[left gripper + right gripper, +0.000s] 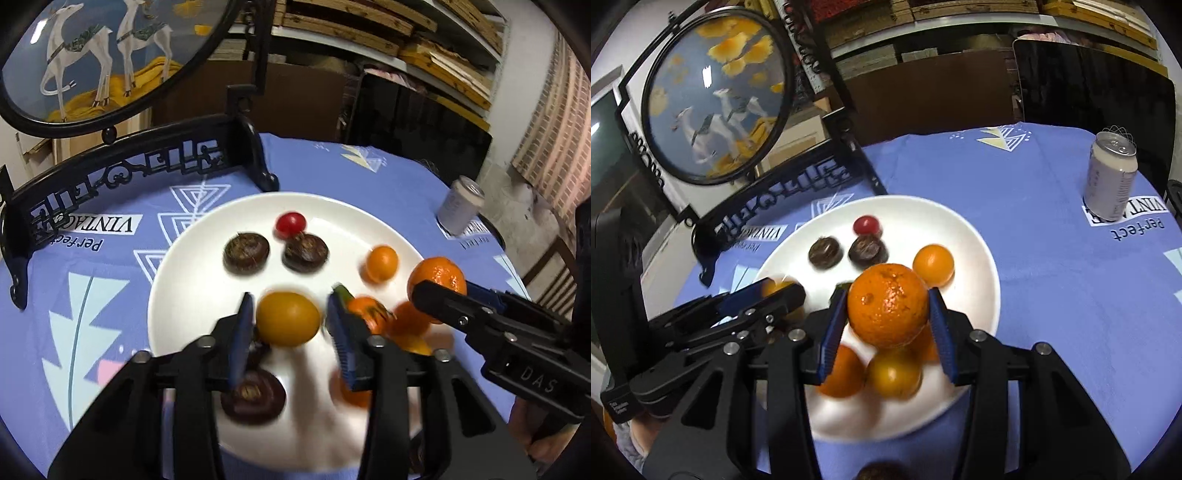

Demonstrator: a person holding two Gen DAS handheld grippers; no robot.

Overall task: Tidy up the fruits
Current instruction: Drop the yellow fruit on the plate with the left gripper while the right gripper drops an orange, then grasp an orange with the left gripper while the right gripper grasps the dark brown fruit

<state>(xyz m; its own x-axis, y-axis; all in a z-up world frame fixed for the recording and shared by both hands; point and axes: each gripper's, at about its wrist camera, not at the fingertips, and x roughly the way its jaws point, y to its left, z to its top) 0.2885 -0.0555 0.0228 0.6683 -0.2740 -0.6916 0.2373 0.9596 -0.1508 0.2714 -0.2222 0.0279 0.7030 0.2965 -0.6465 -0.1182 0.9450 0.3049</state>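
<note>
A white plate (207, 229) (979, 258) on the blue cloth holds a red cherry tomato (291, 223) (866, 224), dark brown chestnut-like fruits (246, 253) (824, 253) and several small orange fruits (382, 263) (933, 264). My left gripper (291, 299) (775, 291) hangs over the plate's near side, open. A yellow-orange fruit (288, 318) lies between its blue pads, with a gap on the right. My right gripper (887, 291) (447, 291) is shut on a large mandarin (888, 304) (437, 280), held just above the piled fruit.
A drink can (461, 208) (1112, 173) stands at the right on the table. A black carved stand (129, 173) (783, 181) with a round painted screen (716, 96) borders the plate's far left. Shelves and a dark chair back (1089, 81) lie behind.
</note>
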